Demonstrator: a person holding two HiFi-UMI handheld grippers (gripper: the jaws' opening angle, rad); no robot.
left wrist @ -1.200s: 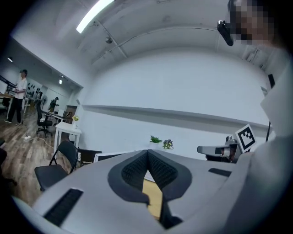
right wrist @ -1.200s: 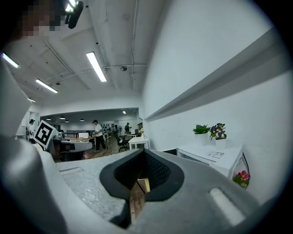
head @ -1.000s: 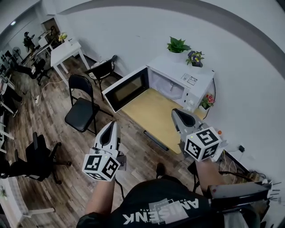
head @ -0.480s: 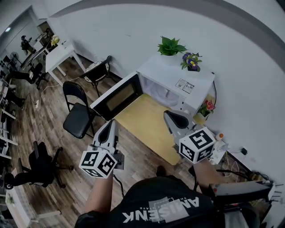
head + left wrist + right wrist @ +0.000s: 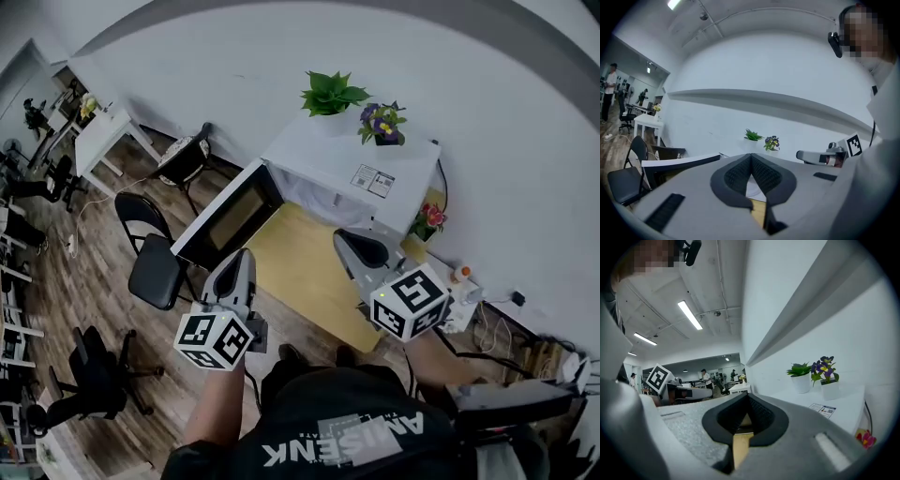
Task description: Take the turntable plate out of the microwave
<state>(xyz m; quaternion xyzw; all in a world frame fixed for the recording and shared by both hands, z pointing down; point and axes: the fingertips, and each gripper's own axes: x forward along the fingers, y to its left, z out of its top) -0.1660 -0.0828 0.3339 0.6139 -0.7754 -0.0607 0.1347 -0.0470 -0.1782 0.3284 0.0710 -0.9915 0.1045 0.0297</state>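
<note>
Two clenched, empty grippers closing on the open microwave (image 5: 349, 155).
Both the left gripper (image 5: 240, 261) and the right gripper (image 5: 354, 246) sit nearer it than a second ago; its door (image 5: 230, 217) hangs open, and the turntable plate cannot be made out inside.

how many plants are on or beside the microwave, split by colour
green leafy plant: 1
purple-flowered plant: 1
pink-flowered plant: 1
total: 3
</note>
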